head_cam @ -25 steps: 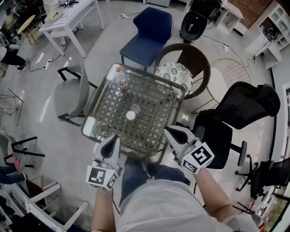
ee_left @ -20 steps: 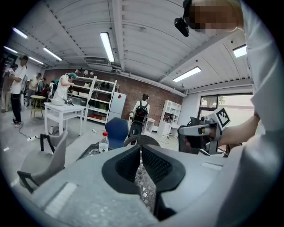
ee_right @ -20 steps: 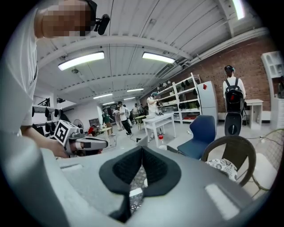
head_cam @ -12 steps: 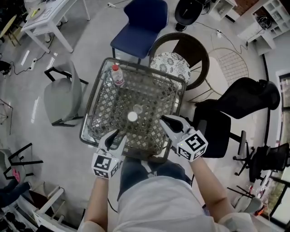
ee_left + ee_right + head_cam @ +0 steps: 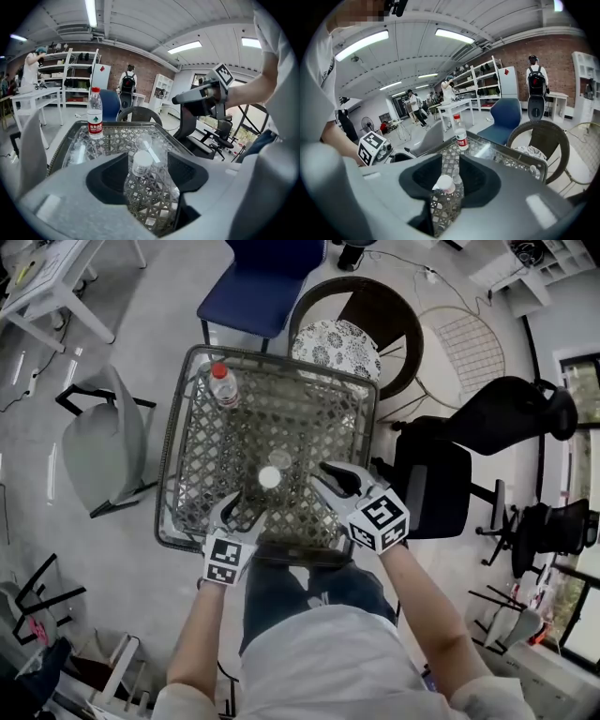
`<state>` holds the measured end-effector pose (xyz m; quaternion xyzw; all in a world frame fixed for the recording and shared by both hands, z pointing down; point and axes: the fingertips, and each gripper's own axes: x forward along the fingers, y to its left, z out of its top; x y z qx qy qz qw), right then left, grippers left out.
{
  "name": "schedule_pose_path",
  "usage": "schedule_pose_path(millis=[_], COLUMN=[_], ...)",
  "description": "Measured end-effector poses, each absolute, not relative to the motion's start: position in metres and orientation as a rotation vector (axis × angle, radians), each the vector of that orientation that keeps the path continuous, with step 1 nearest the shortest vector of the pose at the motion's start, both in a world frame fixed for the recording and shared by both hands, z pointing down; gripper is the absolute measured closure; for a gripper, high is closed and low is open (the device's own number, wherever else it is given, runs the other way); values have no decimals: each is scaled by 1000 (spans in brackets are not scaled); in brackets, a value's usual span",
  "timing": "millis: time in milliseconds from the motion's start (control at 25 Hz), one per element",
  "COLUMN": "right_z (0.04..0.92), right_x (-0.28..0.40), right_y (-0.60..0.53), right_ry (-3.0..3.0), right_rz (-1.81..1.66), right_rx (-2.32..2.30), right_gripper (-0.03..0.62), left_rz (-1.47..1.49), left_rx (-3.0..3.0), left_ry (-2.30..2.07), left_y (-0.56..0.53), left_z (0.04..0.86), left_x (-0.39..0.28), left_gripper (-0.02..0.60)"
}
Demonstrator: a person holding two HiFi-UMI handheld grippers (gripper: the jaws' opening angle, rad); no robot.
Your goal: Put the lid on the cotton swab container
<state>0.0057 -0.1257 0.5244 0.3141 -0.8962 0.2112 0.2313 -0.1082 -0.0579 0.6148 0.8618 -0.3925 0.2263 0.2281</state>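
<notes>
1. Fingers (image 5: 101, 180) of the left gripper (image 5: 244, 510) were spreading apart and pinched nothing. Through their gap the cotton swab container (image 5: 142, 161) showed, standing on the table (image 5: 309, 427) beyond the tips, untouched.
2. The right gripper (image 5: 328, 476) was opening too. Its fingers (image 5: 480, 180) pressed on nothing, and the same container showed in the narrower gap between them.
3. Both forearms reached forward from the person's body over the near edge of the table. The left gripper pointed straight toward the far side from the near left of the container. The right gripper came in from the near right, angled toward the far left, with its tips close beside the container.
4. The container stood upright near the middle of the glass-topped lattice table, white at the top. I could not tell what was inside it.
5. A clear round lid (image 5: 279, 458) lay on the glass just beyond the container, toward the far right. Whether the two touched could not be told.
6. A water bottle (image 5: 223, 385) with a red cap stood upright at the far left corner, well apart from both.
7. Around the table were a blue chair (image 5: 258, 282) on the far side and a wicker chair (image 5: 375, 324) with a patterned cushion at the far right. A grey chair (image 5: 98, 442) stood on the left and a black office chair (image 5: 441, 484) on the right.
</notes>
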Motion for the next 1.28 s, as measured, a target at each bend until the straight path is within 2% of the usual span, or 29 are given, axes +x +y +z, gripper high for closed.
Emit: schedule_pose_path(millis=[640, 1040, 1280], right_z=[626, 670, 673], right_x=[-8, -20, -32], right_y=[-138, -148, -147], right_ry=[-2273, -2249, -2272], right_rz=[731, 789, 772], right_rx=[841, 777, 707], right_gripper=[436, 436, 436], left_rz=[761, 773, 754], left_rx=[2413, 2468, 2512], left_ry=[-831, -740, -724], left_y=[-82, -94, -95], left_z=[712, 737, 735], left_x=[-90, -77, -74], left_gripper=[311, 314, 337])
